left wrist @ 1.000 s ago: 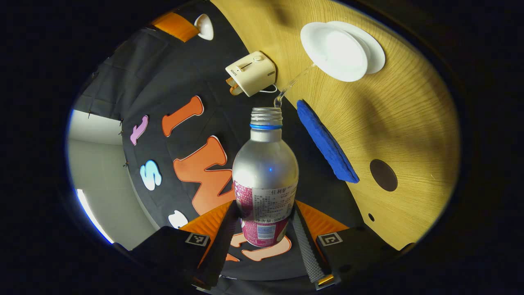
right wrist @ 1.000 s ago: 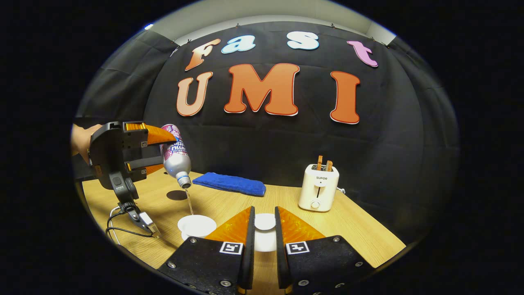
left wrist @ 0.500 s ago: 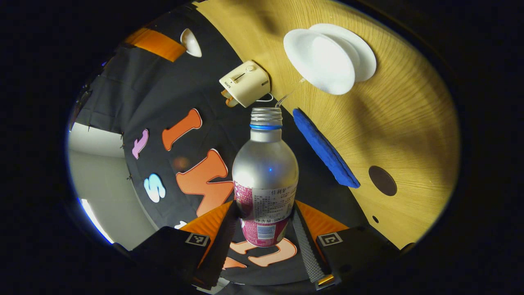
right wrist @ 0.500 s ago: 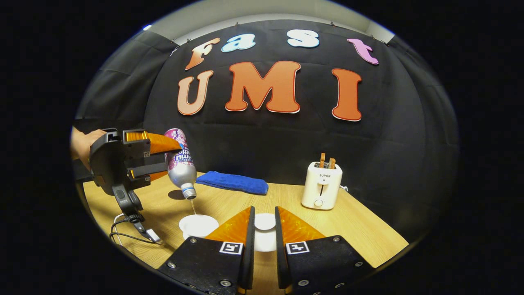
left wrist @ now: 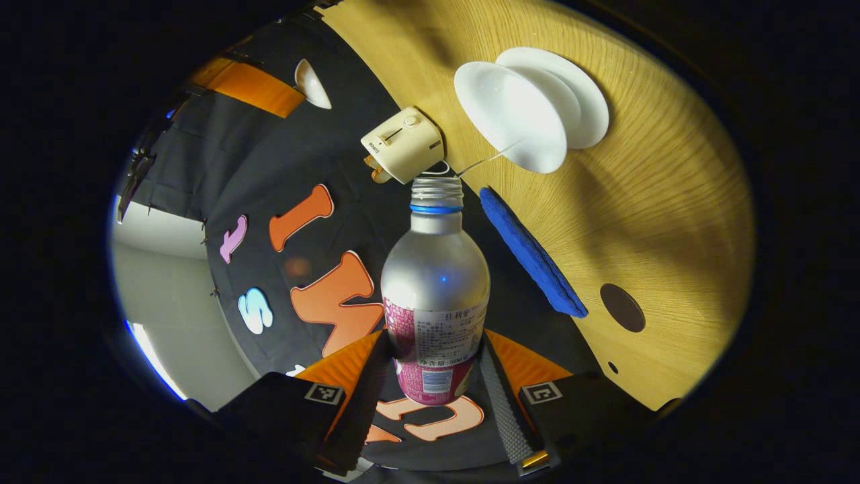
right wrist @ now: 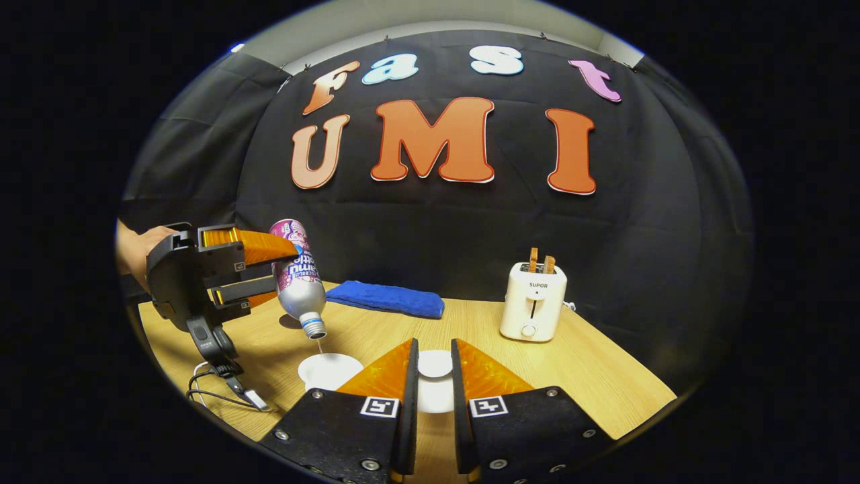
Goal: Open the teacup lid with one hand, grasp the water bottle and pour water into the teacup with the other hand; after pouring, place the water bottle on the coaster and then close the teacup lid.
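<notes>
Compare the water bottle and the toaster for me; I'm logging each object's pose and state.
The water bottle is tipped mouth-down in the air, clamped by the left gripper, while the toaster stands upright on the table. The bottle is silvery with a pink label; the toaster is cream. A thin stream runs from the bottle toward the teacup; the toaster sits untouched with toast in its slots. Both show in both views.
</notes>
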